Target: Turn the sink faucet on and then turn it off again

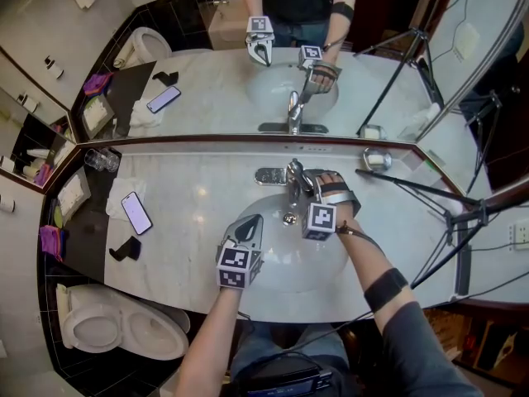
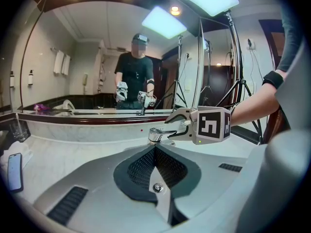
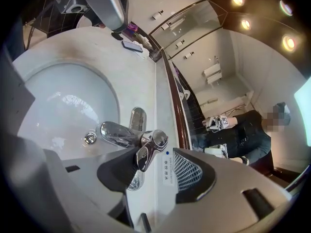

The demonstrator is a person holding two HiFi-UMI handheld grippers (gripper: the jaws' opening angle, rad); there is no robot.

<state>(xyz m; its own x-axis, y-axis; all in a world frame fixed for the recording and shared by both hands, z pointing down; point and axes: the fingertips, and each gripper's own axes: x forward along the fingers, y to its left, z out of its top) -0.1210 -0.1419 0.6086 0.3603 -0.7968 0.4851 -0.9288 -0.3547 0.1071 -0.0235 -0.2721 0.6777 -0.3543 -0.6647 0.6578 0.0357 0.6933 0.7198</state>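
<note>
Your right gripper (image 3: pixel 158 159) is at the faucet (image 1: pixel 293 174), jaws spread with the lever (image 3: pixel 144 155) standing between them. The lever's tip lies against one dark pad, while the other pad stands clear on the mirror side of the faucet. No stream shows from the spout (image 3: pixel 114 130), which juts off the faucet over the basin (image 1: pixel 277 259), so you are probably still setting up to turn the water on. You need not squeeze hard here. A chrome lever is slick, and the pads would likely slide off a pinch near its narrow tip. Seat the jaws further along the lever toward the faucet body, or simply push with the flat of one pad, and move in the direction the lever hinges rather than sideways. Go slowly and stop as soon as water runs, so that it does not splash out of the basin in front of the faucet. Your left gripper (image 2: pixel 155 147) hangs over the basin, just in front of the faucet, jaws pressed together and holding nothing. Keep it back from under the spout.
</note>
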